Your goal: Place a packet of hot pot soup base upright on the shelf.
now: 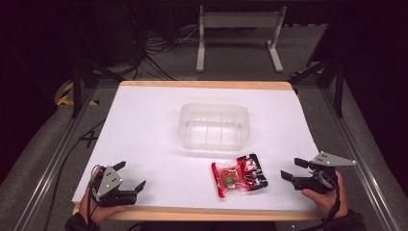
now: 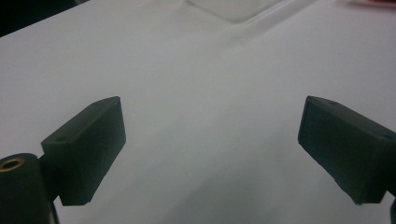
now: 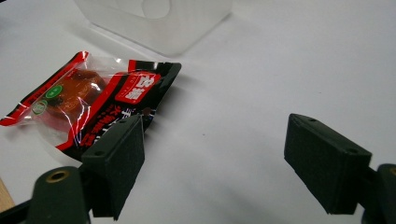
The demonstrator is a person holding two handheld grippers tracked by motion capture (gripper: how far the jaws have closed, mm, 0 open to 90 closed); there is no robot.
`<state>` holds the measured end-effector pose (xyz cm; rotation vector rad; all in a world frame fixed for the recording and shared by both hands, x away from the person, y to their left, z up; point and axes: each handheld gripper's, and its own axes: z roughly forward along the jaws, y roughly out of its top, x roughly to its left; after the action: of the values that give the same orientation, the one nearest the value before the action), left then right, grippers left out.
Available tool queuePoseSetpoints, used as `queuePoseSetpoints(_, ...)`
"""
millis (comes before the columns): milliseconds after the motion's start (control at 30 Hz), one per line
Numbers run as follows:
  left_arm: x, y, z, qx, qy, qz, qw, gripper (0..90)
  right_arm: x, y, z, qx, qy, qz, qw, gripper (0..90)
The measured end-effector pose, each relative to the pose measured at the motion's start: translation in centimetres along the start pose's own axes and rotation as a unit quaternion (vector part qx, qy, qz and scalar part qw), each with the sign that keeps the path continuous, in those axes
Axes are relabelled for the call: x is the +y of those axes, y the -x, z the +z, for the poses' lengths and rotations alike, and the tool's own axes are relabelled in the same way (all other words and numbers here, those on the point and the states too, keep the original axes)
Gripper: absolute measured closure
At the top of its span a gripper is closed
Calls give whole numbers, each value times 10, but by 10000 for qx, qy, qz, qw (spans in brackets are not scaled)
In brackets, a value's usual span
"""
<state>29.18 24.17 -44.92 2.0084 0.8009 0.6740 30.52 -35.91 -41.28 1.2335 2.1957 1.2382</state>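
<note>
Table: my white-topped table [image 1: 144,125], wood-edged.
Middle: clear plastic tub [image 1: 214,126].
Near edge: red-black snack packet [image 1: 239,175], lying flat.

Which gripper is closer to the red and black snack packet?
The right gripper: it sits just right of the red and black snack packet. The left gripper is farther off, near the table's front left corner.

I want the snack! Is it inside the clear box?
No, the snack packet lies flat on the white table, in front of the clear box, which looks empty.
</note>
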Motion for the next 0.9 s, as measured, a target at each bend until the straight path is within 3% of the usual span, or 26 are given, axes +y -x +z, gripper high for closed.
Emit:
queuePoseSetpoints(267, 0, 0, 0, -26, -24, -2, 10000, 82, -1, 4, 0, 9, -88, 37, 10000, 194)
queuePoseSetpoints(467, 0, 0, 1, -32, -12, 4, 10000, 82, 1, 5, 6, 309, -294, 161, 9990, 197)
queuePoseSetpoints(667, 0, 0, 1, -46, -17, 15, 10000, 82, 5, 5, 24, 780, -731, 300, 9938, 192)
queuePoseSetpoints(900, 0, 0, 0, -46, -11, 11, 10000, 82, 8, -2, 44, 1343, -1085, 555, 9834, 192)
